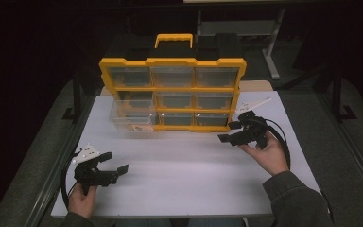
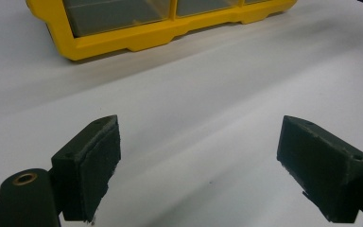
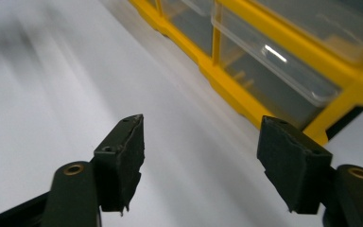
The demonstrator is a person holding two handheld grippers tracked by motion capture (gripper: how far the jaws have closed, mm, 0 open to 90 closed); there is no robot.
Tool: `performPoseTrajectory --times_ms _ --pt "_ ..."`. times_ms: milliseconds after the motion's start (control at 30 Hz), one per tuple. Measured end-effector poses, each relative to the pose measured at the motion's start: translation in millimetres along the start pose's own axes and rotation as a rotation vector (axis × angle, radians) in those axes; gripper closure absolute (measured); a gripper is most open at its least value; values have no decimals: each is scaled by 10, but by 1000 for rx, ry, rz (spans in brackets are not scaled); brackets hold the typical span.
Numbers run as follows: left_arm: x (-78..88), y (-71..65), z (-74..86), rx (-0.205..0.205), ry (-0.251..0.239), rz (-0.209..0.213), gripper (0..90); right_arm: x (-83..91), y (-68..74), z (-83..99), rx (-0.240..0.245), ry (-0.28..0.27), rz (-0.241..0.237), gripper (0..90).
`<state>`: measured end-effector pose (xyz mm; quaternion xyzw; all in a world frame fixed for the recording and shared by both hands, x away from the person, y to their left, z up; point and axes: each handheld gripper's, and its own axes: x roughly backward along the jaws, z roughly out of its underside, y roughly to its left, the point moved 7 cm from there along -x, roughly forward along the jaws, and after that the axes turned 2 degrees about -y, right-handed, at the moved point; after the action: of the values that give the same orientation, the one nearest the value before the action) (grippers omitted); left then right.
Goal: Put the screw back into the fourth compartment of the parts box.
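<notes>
White table top [image 1: 179,175] in a dark room, yellow-framed plastic organiser case [image 1: 172,92] with clear drawers standing upright on it.

Left gripper [image 1: 115,163]: black, two-jaw, jaws wide apart, nothing between them, low over bare table; organiser well ahead and to the side. Right gripper [image 1: 231,131]: black, jaws apart and empty, just beside the organiser's lower corner, bottom-row drawers close ahead of its far jaw. One clear plastic drawer [image 1: 130,116] pulled out of the frame's opposite end, well apart from both grippers.
</notes>
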<state>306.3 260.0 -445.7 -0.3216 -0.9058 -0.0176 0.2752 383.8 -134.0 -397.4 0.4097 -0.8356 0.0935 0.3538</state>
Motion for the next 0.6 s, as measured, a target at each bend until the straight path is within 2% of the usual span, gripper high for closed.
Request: performPoseTrajectory --times_ms 367,600 --pt "0 -6 -2 -1 -2 4 138 -15 -64 284 -43 12 23 274" --pt "2 -7 -2 -6 3 3 137 -21 -79 429 -39 24 36 263"
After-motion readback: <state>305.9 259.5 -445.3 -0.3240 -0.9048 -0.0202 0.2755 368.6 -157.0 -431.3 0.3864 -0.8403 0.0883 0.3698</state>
